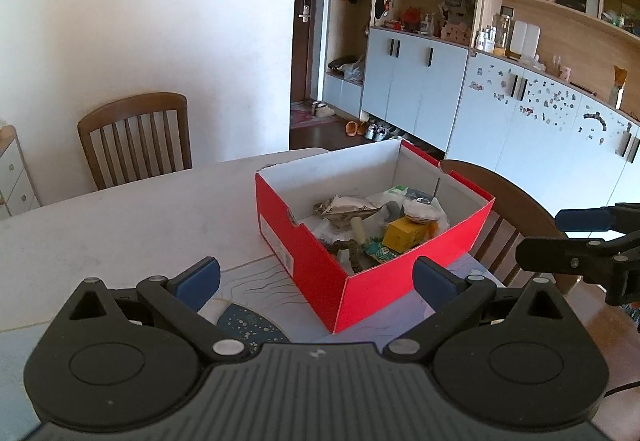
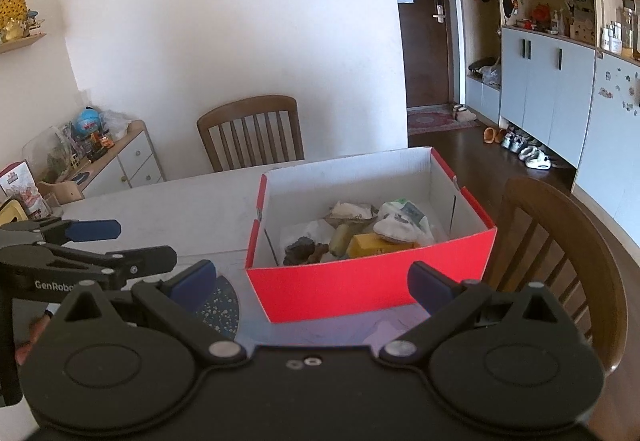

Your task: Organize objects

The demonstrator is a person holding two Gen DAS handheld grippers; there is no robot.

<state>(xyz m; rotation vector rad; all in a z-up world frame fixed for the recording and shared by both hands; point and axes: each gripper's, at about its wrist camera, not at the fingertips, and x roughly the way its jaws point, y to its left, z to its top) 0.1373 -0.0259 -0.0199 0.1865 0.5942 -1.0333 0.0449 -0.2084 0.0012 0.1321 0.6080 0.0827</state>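
Observation:
A red cardboard box [image 1: 316, 261] [image 2: 360, 289] with white inner walls stands on the white table [image 1: 120, 217] [image 2: 180, 209]. Inside lie several items: a yellow block [image 1: 402, 235] [image 2: 374, 244], crumpled wrappers [image 1: 344, 211] [image 2: 350, 213], a white packet [image 2: 404, 223] and a dark brown lump [image 2: 300, 249]. My left gripper [image 1: 316, 281] is open, its blue pads on either side of the box's near corner, held short of it. My right gripper [image 2: 312, 283] is open too, in front of the box's near red wall. Each gripper shows in the other's view, empty.
A dark starry mat [image 1: 250, 325] [image 2: 222, 305] and a pale patterned sheet [image 1: 260, 281] lie under the box's near side. Wooden chairs stand at the far side [image 1: 136, 137] [image 2: 252, 131] and right [image 1: 516, 221] [image 2: 560, 253]. A low cabinet with toys [image 2: 100, 157] is left; blue cupboards [image 1: 520, 113] line the right wall.

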